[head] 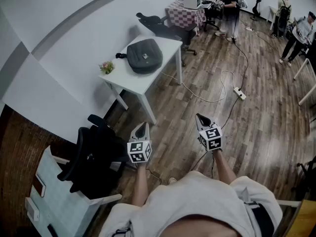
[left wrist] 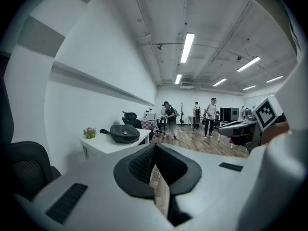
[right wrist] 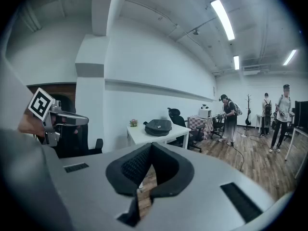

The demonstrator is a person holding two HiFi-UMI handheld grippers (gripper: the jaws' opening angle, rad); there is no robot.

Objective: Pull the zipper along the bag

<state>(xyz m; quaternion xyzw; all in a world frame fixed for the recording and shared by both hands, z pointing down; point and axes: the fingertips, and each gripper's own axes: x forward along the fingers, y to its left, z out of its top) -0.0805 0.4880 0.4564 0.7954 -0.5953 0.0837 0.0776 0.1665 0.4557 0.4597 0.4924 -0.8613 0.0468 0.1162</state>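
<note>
The dark grey, rounded fabric bag (head: 144,55) lies flat on the white rectangular desk (head: 148,83) by the wall, with a small pink-flowered plant (head: 106,67) near it on the wall side. Both tools are held well apart from the bag, over the wood-plank floor (head: 256,132) — the left hand-held gripper (head: 142,125) and the right hand-held gripper (head: 200,117) each have their jaws clenched together, nothing between them. A black office chair (head: 94,154) stands beside the left one.
</note>
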